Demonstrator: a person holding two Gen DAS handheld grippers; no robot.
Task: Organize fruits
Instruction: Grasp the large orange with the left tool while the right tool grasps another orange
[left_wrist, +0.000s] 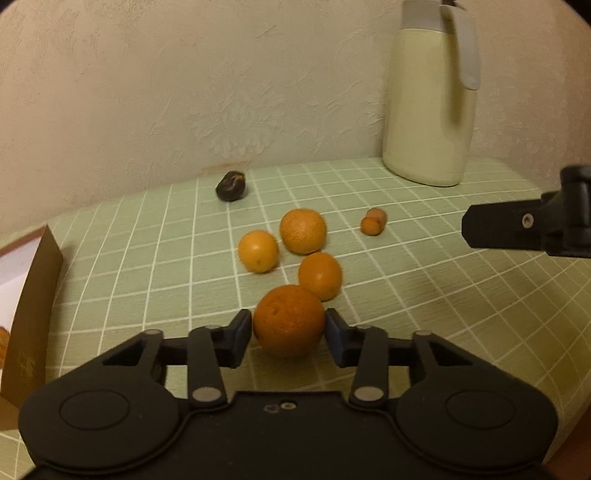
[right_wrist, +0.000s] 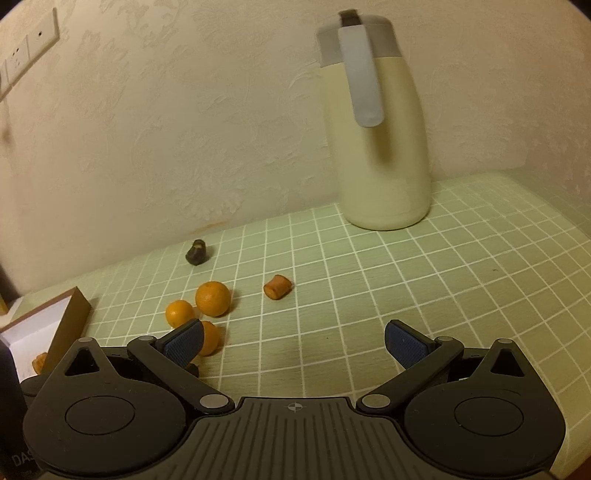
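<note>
**Grasp of the nearest orange: seating the pads**

Pads of the left tool (left_wrist: 289, 330) sat against both sides of the nearest orange (left_wrist: 289, 320), which rested on the desk (left_wrist: 424, 295) just near of three other oranges. The grip likely needed only light pressure, centred on the widest part, before a straight lift toward the box (left_wrist: 35, 295) at left. The right tool (right_wrist: 293, 343) hung apart, holding nothing.
</note>
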